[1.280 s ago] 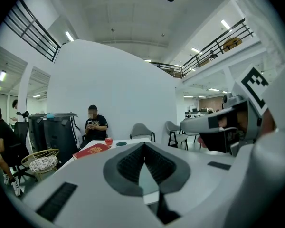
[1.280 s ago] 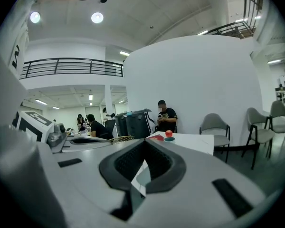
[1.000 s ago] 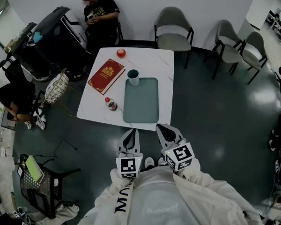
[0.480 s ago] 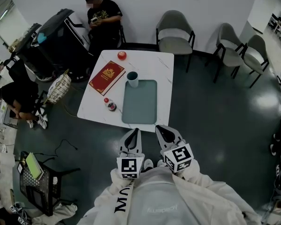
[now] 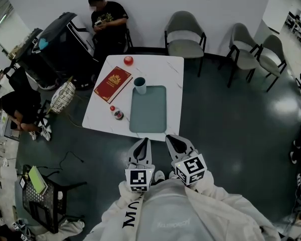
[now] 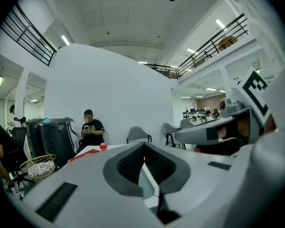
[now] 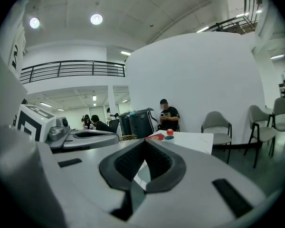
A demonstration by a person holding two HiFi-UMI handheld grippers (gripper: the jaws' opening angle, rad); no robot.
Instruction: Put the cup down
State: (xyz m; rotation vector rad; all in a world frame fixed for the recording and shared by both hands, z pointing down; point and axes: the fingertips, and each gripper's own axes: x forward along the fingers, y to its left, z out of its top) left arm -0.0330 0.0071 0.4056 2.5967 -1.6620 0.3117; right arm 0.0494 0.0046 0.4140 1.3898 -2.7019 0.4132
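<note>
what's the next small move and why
Probably none for the cup: it already stands upright on the table at a corner of the mat, and the left gripper and right gripper are both shut, empty, short of the table. I'd rest them there.

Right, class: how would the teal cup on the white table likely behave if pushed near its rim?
The cup stands upright, mouth up, so a high push would probably tip it. It looks small, likely light. The glossy table might let it slide.
</note>
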